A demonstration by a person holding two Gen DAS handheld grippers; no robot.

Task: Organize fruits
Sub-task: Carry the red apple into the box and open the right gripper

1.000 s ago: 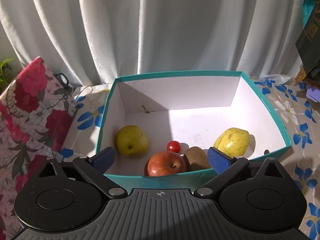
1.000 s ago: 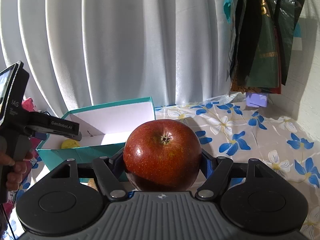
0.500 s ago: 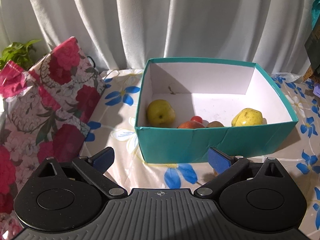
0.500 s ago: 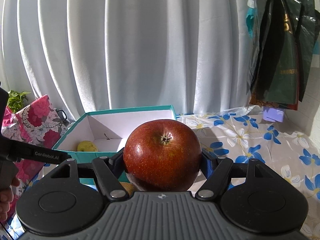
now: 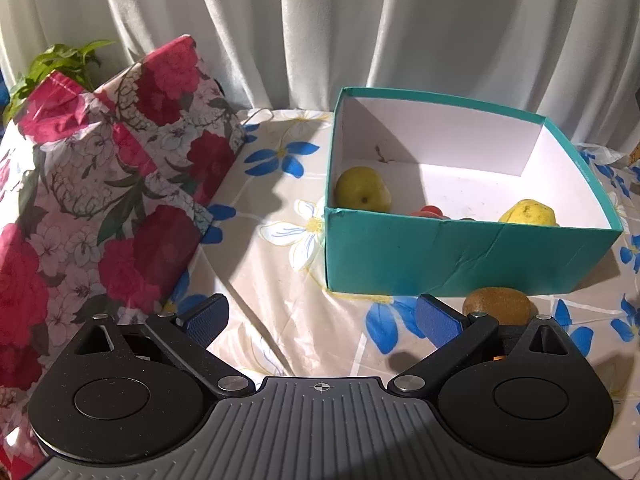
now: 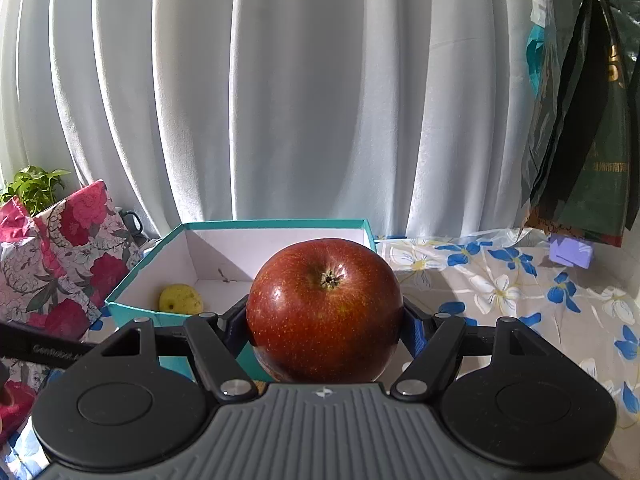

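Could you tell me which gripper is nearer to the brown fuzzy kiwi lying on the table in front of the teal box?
Left. The left gripper is open, with the brown fuzzy kiwi just beside one finger. The right gripper holds a red apple; no kiwi shows there.

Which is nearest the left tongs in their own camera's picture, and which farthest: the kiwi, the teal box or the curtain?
1. Kiwi, on the cloth just past the right tip of the left tongs.
2. Teal box, behind the kiwi, right of middle.
3. Curtain, hanging at the back.
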